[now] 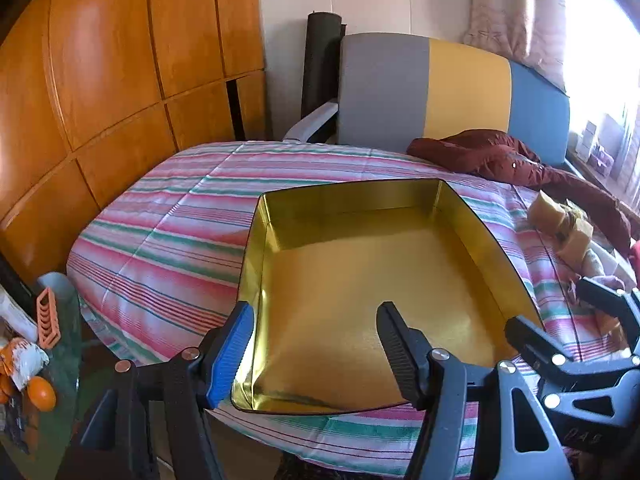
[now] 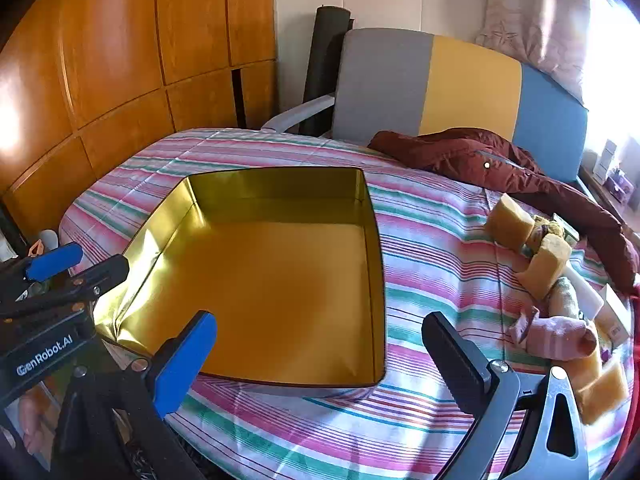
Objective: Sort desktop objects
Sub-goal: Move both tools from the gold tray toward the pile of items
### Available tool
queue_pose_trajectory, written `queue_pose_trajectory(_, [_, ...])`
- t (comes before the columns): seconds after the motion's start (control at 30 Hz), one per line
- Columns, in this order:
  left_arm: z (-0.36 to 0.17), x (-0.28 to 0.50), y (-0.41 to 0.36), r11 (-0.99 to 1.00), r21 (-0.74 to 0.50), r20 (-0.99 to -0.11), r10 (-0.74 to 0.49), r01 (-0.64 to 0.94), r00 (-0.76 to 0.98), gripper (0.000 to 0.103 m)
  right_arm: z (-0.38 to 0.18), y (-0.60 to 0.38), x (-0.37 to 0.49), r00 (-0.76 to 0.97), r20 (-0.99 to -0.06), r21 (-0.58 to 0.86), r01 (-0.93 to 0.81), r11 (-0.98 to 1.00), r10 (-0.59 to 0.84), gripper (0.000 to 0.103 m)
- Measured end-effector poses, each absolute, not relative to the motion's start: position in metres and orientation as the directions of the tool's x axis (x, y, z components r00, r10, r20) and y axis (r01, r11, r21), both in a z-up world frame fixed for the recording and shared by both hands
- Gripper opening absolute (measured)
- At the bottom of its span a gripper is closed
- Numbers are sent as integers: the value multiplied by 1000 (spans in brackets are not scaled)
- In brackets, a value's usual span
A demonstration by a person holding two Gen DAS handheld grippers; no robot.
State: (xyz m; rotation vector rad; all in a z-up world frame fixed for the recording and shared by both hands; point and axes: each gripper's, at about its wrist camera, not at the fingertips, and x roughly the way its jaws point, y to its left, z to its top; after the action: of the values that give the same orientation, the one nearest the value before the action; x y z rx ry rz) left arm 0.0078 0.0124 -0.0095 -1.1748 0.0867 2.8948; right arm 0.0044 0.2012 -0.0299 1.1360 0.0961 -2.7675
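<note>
Striped bedspread (image 2: 432,240) carries one gold tin (image 2: 280,280) near its front edge; both grippers, left (image 1: 316,344) and right (image 2: 320,360), gape wide, holding nothing.

We cannot see the near left corner of the gold tin (image 1: 360,280) in the left wrist view, because the blue-padded finger (image 1: 234,354) covers it. The right gripper (image 1: 568,320) shows there only in part, cut off by the right edge. In the right wrist view the yellow sponge blocks (image 2: 516,222) and pink sock (image 2: 560,338) run into a heap whose far pieces we cannot name, and the lowest block (image 2: 604,390) is blurred. The window (image 2: 612,60) is blown out to white, and the small boxes (image 2: 608,160) on its sill are too small to read. The clutter (image 1: 28,364) at the left edge is cut off.
</note>
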Motion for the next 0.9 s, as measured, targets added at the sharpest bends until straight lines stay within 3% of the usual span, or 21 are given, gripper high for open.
queue_pose_trajectory(0.2, [-10,11,21,-996,55,-696,16,-75,-718,75,-30,218,9,-711,-695,6,138,-990,-103,103])
queue_pose_trajectory(0.7, [-15,14,44,-982,114,-696,31,-153,-717,76,-25,279,15,-730,-682,34,24,-999,-41,103])
queue_pose_trajectory(0.9, [-17,14,52,-970,79,-700,109,-229,-705,83,-24,330,22,-717,-696,51,-69,-996,14,103])
